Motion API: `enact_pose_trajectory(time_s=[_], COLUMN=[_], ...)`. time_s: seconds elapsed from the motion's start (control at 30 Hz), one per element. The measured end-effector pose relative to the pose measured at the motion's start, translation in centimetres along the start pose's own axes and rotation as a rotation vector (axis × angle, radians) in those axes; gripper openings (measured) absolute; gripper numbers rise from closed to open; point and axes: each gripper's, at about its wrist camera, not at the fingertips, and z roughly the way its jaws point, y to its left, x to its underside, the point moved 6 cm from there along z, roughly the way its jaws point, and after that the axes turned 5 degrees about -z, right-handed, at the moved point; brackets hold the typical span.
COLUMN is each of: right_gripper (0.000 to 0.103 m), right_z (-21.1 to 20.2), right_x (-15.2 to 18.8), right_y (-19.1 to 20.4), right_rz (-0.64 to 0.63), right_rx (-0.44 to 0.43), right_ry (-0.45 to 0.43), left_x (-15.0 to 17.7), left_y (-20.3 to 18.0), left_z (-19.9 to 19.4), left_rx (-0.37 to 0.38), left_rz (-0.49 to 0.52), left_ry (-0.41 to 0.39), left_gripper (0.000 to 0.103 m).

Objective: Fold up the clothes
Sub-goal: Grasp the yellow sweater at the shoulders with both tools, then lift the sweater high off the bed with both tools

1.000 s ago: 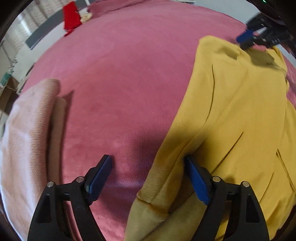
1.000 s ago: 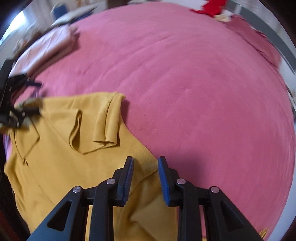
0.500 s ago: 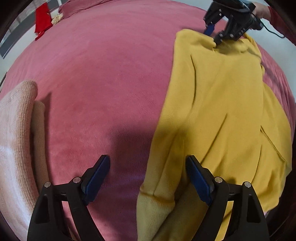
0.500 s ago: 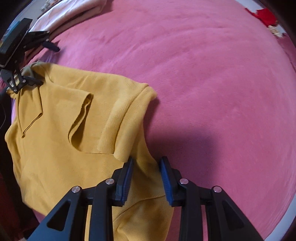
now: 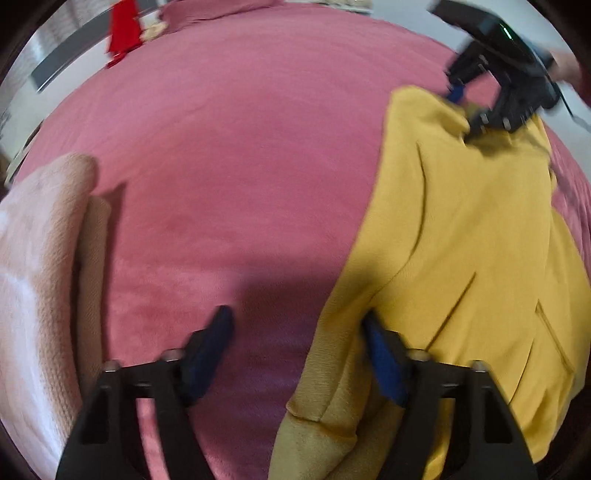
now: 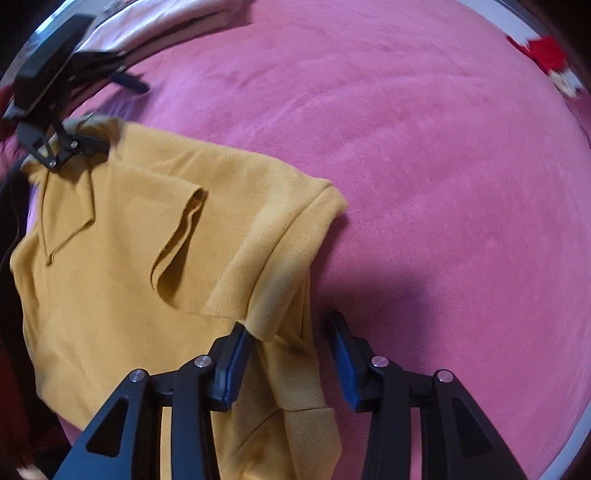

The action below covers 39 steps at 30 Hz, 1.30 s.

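Note:
A mustard-yellow hoodie (image 5: 461, 236) lies on a pink cloth-covered table (image 5: 240, 166); in the right wrist view the hoodie (image 6: 122, 266) fills the left half, one sleeve folded across the body. My left gripper (image 5: 299, 343) is open, its jaws wide apart on either side of the hoodie's ribbed edge. My right gripper (image 6: 290, 347) is open, jaws straddling the hoodie's far edge by the folded sleeve's cuff (image 6: 280, 280). Each gripper shows in the other's view, the right gripper (image 5: 502, 88) and the left gripper (image 6: 62, 103), both at hoodie corners.
A folded pale-pink knit garment (image 5: 33, 280) lies at the left, also at the top of the right wrist view (image 6: 166, 18). A red item (image 5: 123, 26) lies at the table's far edge. Bare pink cloth (image 6: 443, 166) lies beside the hoodie.
My right gripper's jaws have opened from a narrow gap on the hoodie's edge. Both views shifted slightly; the left gripper stays open beside the hoodie.

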Motion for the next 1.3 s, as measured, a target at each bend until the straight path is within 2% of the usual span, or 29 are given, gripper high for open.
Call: enact_pose_trajectory(time_s=[0.03, 0.1, 0.13, 0.17, 0.27, 0.37, 0.47, 0.53, 0.63, 0.73, 0.8, 0.87, 0.93, 1.0, 1.03, 1.07, 1.13, 1.17, 1.23, 1.3], right_gripper=[0.041, 0.025, 0.009, 0.007, 0.006, 0.006, 0.006, 0.006, 0.006, 0.006, 0.005, 0.005, 0.005, 0.008, 0.015, 0.021, 0.022, 0.022, 0.023, 0.023], right_z=[-0.1, -0.3, -0.4, -0.6, -1.6, -4.1, -7.1, -8.4, -9.6, -8.4, -7.3, -6.6, -5.8, -4.5, -3.9, -3.4, -2.8, -3.3, -3.5, -2.6], right_x=[0.2, 0.6, 0.8, 1.0, 1.8, 3.5, 7.3, 11.4, 18.6, 23.2, 23.5, 23.6, 23.5, 21.9, 20.9, 20.2, 19.2, 19.8, 20.1, 19.3], right_y=[0.2, 0.8, 1.3, 1.8, 3.6, 6.6, 10.8, 13.6, 17.6, 22.5, 23.9, 24.5, 25.0, 25.3, 25.6, 25.9, 26.5, 26.8, 27.3, 27.6], right_rz=[0.010, 0.040, 0.061, 0.073, 0.123, 0.227, 0.355, 0.415, 0.515, 0.611, 0.624, 0.620, 0.606, 0.543, 0.507, 0.481, 0.426, 0.392, 0.310, 0.208], right_rx=[0.027, 0.048, 0.058, 0.091, 0.184, 0.159, 0.147, 0.143, 0.126, 0.085, 0.108, 0.149, 0.191, 0.241, 0.280, 0.318, 0.388, 0.413, 0.471, 0.540], right_ry=[-0.005, -0.019, -0.028, -0.037, -0.085, -0.227, -0.353, -0.392, -0.402, -0.363, -0.357, -0.355, -0.352, -0.341, -0.331, -0.319, -0.301, -0.305, -0.288, -0.233], left_x=[0.1, 0.2, 0.2, 0.3, 0.8, 2.1, 5.0, 7.1, 10.4, 13.7, 14.2, 14.8, 13.6, 12.4, 12.4, 12.0, 11.5, 11.4, 11.4, 11.4], left_y=[-0.3, -0.9, -1.2, -1.5, -2.4, -3.2, -4.6, -5.5, -10.8, -15.9, -18.6, -20.8, -20.7, -20.0, -19.9, -19.4, -19.2, -19.3, -19.5, -19.6], left_z=[-0.2, -0.5, -0.6, -0.8, -2.2, -5.6, -10.1, -12.8, -14.1, -12.7, -10.5, -10.6, -9.9, -8.7, -8.3, -7.6, -6.9, -6.9, -6.6, -6.1], left_rx=[-0.004, -0.011, -0.015, -0.019, -0.036, 0.022, 0.055, 0.063, 0.070, 0.030, -0.015, -0.073, -0.126, -0.172, -0.197, -0.208, -0.221, -0.225, -0.250, -0.297], left_rz=[0.002, 0.006, 0.008, 0.010, -0.044, -0.151, -0.155, -0.145, -0.107, -0.005, 0.049, 0.114, 0.167, 0.226, 0.271, 0.306, 0.359, 0.381, 0.429, 0.492], left_ry=[-0.003, -0.008, -0.010, -0.013, -0.074, -0.190, -0.286, -0.335, -0.349, -0.267, -0.209, -0.180, -0.185, -0.177, -0.183, -0.185, -0.208, -0.228, -0.252, -0.272], left_gripper=[0.033, 0.018, 0.013, 0.006, 0.005, 0.005, 0.005, 0.005, 0.006, 0.006, 0.006, 0.006, 0.007, 0.011, 0.013, 0.014, 0.017, 0.019, 0.029, 0.040])
